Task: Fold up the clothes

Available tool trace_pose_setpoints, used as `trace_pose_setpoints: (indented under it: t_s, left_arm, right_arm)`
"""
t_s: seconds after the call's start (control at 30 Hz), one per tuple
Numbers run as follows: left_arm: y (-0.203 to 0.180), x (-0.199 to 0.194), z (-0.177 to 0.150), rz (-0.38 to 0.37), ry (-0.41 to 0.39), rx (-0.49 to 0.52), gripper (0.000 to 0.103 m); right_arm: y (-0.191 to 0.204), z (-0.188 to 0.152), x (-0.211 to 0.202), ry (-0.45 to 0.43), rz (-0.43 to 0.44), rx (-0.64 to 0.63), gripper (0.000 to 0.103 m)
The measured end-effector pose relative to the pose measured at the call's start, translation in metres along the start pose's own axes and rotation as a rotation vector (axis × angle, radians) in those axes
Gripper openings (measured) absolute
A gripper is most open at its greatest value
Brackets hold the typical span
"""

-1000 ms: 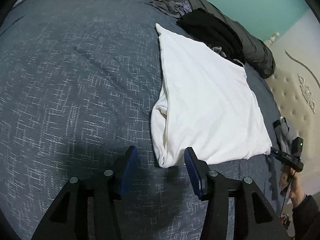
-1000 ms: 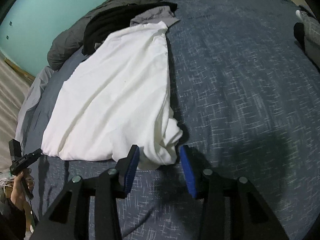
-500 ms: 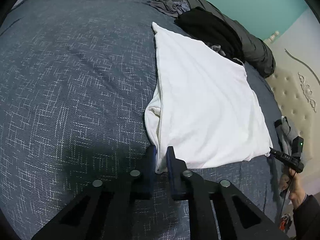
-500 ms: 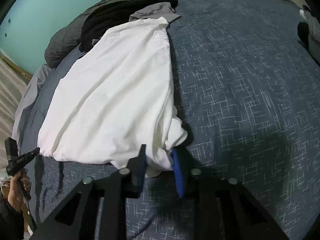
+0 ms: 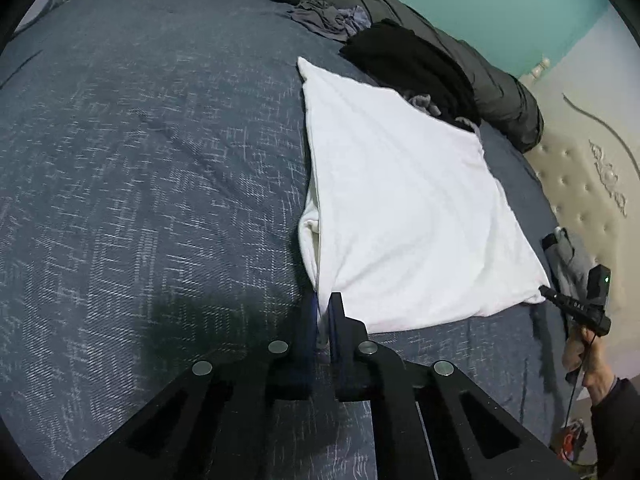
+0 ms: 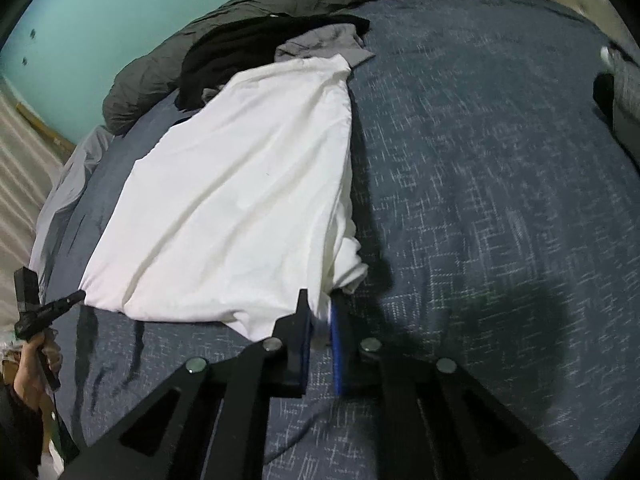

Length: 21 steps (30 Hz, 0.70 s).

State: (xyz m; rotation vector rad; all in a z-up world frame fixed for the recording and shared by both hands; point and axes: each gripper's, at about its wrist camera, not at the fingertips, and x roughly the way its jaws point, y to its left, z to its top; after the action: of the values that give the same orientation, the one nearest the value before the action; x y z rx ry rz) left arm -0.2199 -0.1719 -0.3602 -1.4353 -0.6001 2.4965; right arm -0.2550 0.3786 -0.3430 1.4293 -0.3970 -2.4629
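Covering bed: blue-grey bedspread (image 5: 140, 168); teal wall (image 5: 500, 4) behind.

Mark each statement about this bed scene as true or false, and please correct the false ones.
1. The white garment lies on a blue bedspread. True.
2. The left gripper is wide open above the cloth. False: its fingers pinch one near corner of the white garment.
3. The right gripper has white cloth between its fingers. True; the jaws are closing on the other near corner.
4. The black garment lies on top of the white one. False: it lies beyond the white garment's far edge, next to a grey garment.
5. The white garment is hanging in the air. False: it rests flat on the bed.
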Motion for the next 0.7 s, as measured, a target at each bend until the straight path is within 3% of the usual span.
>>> trace_pose_setpoints:
  t_s: [0.3, 0.7]
  left_arm:
    - [-0.001, -0.033, -0.008, -0.03, 0.011, -0.023, 0.005]
    - [-0.006, -0.063, -0.069, -0.026, 0.085, -0.014, 0.005]
  right_arm:
    - [0.006, -0.003, -0.034, -0.001, 0.01, -0.046, 0.007]
    - [0.011, -0.056, -0.067, 0.064, 0.018, -0.098, 0.007]
